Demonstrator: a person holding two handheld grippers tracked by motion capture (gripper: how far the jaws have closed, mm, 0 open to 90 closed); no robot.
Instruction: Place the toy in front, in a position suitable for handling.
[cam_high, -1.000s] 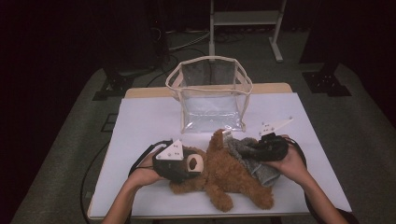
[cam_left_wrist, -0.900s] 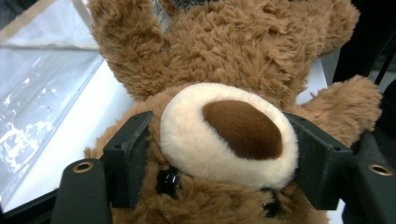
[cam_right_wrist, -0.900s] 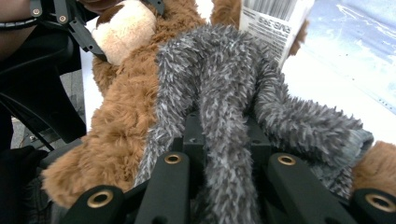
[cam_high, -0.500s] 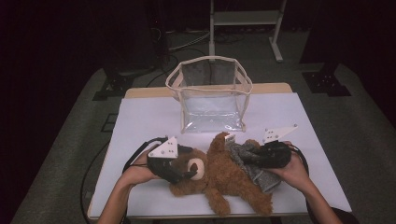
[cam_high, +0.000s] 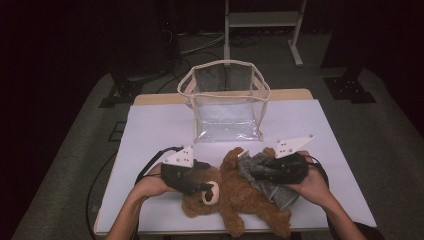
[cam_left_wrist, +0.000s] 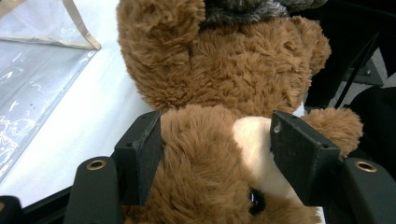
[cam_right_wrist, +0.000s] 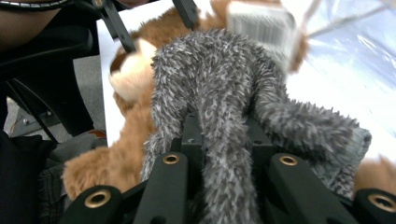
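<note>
Left tool straddles the teddy bear's head, jaws just closing in, pads at the fur either side; bear lies on the white table, near edge. Right tool clenched on grey fuzzy cloth over bear's body. Best to anchor head firmly, peel cloth gently away; clear bag stands behind.

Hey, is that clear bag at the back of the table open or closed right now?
Open. The clear bag stands upright with its cream-trimmed rim spread wide in the high view, and nothing is seen inside it.
</note>
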